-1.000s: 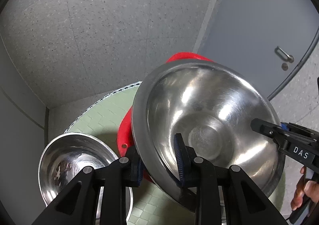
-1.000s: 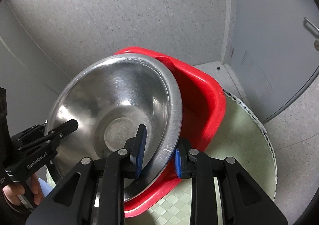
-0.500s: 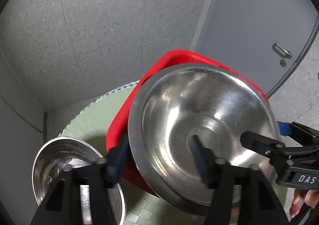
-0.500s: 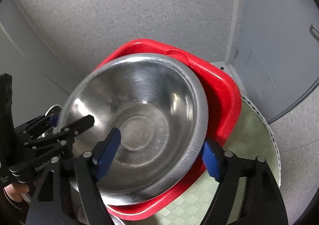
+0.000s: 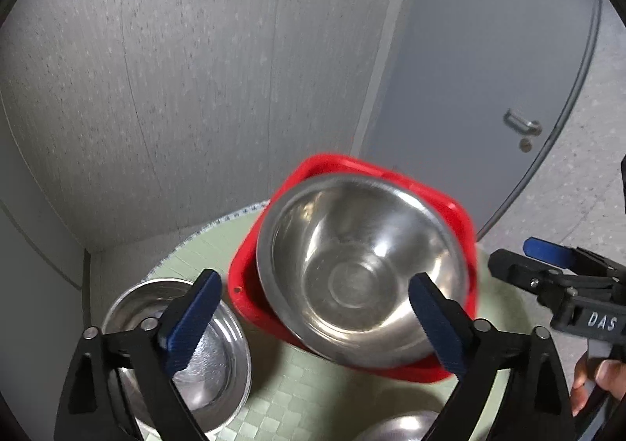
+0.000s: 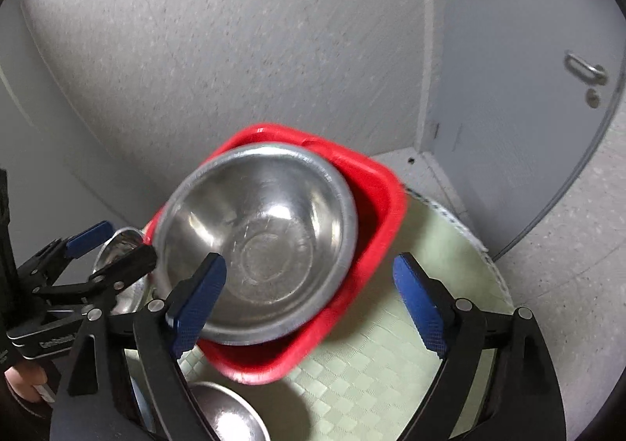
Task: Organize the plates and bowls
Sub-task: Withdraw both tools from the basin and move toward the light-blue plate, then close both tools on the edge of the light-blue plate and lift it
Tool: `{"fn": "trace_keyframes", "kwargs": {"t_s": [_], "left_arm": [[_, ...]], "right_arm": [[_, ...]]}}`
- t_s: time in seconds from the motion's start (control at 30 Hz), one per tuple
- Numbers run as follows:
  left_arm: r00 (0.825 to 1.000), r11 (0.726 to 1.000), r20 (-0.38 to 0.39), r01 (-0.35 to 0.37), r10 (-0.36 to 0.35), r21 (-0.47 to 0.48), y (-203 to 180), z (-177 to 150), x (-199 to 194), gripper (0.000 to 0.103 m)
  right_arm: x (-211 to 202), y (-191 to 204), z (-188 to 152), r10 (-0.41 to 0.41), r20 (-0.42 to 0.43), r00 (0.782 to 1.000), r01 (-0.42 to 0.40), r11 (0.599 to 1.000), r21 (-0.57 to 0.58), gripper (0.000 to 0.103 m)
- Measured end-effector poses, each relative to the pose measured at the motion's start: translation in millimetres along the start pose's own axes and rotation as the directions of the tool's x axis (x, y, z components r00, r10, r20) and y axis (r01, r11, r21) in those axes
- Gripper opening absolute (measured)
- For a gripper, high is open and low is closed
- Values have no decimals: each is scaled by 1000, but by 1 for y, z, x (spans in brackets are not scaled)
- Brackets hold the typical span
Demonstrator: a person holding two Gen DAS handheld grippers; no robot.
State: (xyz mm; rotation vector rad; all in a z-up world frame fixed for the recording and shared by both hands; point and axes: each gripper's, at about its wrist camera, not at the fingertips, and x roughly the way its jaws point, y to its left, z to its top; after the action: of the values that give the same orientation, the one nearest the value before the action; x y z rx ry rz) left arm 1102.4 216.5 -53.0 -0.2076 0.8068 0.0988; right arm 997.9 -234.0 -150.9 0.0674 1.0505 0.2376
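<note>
Both claws have let go of the large steel bowl (image 5: 364, 276) and drawn back from it; their jaws have just been opening and now stand wide with nothing between them. Left claw (image 5: 313, 323) and right claw (image 6: 309, 308) hover above the bowl, which sits tilted in the red basin (image 6: 375, 206) on the green tabletop (image 6: 391, 362). Beside the basin, a smaller steel bowl (image 5: 219, 362) rests on the tabletop

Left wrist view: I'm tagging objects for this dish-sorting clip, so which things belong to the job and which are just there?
Part of the job:
- large steel bowl, sitting in the red basin
- smaller steel bowl on the green mat
- another steel bowl at the bottom edge
- left gripper and right gripper, both open

Just there:
- grey door
- speckled wall
</note>
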Motion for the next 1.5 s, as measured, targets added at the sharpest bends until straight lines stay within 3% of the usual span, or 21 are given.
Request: {"fn": "trace_keyframes", "kwargs": {"t_s": [0.1,0.33,0.7,0.97,1.23,1.5], "left_arm": [[999,1000,46,18,-18,14,-1,-11,-31,102],[990,993,120,56,-69,109,-19,-51,-95,102],[984,982,124,110,-129,154,6,-120,-172,102],[985,979,121,101,-123,175,29,-144,-208,102],[995,983,84,32,-48,178,73,-189,-231,102],[998,990,28,-67,64,123,103,-230,-235,102]], "right_arm": [[-33,-2,-11,-20,61,998,19,999,29,89],[-96,-4,-49,-83,162,983,70,994,87,91],[-141,9,-97,-99,210,973,66,985,158,94],[-143,28,-128,-91,196,976,59,984,166,94],[-116,78,-167,-6,131,991,-9,993,114,94],[-65,124,-208,48,0,999,-48,997,66,94]]}}
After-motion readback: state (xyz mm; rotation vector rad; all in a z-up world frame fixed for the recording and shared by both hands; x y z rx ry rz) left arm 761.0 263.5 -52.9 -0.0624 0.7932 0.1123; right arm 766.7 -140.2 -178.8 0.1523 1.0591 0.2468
